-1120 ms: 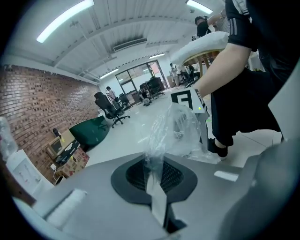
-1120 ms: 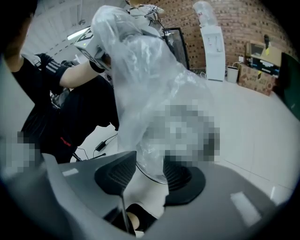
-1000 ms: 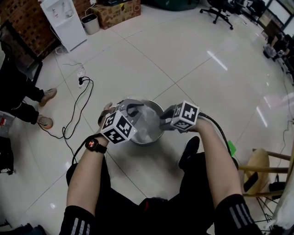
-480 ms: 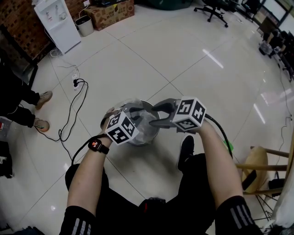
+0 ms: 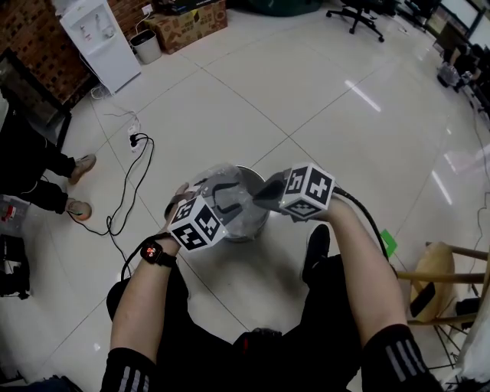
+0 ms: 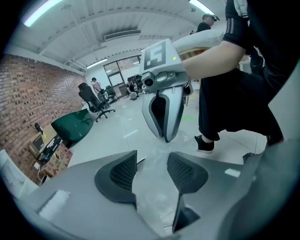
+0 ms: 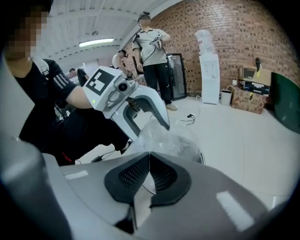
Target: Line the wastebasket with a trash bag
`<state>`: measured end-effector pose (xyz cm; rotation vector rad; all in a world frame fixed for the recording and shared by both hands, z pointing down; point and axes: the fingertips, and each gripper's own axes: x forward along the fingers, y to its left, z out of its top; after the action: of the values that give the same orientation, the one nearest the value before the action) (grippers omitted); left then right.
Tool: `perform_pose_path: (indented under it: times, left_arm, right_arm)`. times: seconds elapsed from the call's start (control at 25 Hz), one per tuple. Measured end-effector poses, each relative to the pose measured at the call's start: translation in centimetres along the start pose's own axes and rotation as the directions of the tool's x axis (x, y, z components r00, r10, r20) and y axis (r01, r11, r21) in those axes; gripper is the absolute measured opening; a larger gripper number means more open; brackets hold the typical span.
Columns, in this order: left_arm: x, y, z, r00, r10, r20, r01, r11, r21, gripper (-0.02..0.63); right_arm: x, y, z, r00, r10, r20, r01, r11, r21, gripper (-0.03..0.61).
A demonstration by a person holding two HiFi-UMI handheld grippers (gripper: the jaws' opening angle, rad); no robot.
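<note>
Glossy tiled floor [image 5: 329, 99] fills most of my head view. At far top left there's a white water dispenser [image 5: 98, 38] by a brick wall, w/ a cardboard box [image 5: 187, 19] near it. A bystander's legs [image 5: 38, 172] show at the left edge. A black cable [image 5: 122, 195] loops over the tiles btwn them and me.

The wastebasket [image 5: 246, 234] is round metal and stands upright on the floor just in front of my knees, btwn both forearms. The clear trash bag [image 5: 243, 210] is bunched and crumpled in and above its mouth. In the R gripper view it puffs up over the rim.

L gripper [image 5: 222, 197] is over the near-left side of the basket, angled down and fwd. Its jaws have just been opening and now stand apart. Bag film lies loose in the gap and the pads aren't pressing it.

R gripper [image 5: 262, 196] is over the right side, also angled down. Its jaws have just been closing and the pads are now pressed together, pinching a thin fold of the bag.

Smallest bit is the watch [image 5: 153, 251] on my left wrist, w/ a red-lit face.
</note>
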<state>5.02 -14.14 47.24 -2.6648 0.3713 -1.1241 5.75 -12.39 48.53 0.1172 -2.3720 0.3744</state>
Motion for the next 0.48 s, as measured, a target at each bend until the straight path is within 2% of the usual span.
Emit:
perform_pose_path:
  times: [0.2, 0.48]
  left_arm:
    - [-3.5, -0.4, -0.6, 1.000, -0.020, 0.009, 0.020, 1.000, 0.000, 0.212]
    - [-7.9, 1.6, -4.5, 1.000, -0.011, -0.006, 0.010, 0.997, -0.077, 0.212]
  right_arm:
    - [-1.9, -0.5, -0.7, 0.999, -0.047, -0.027, 0.047, 0.998, -0.032, 0.008]
    - [-4.1, -2.2, -1.5, 0.992, -0.115, -0.049, 0.114, 0.993, -0.027, 0.008]
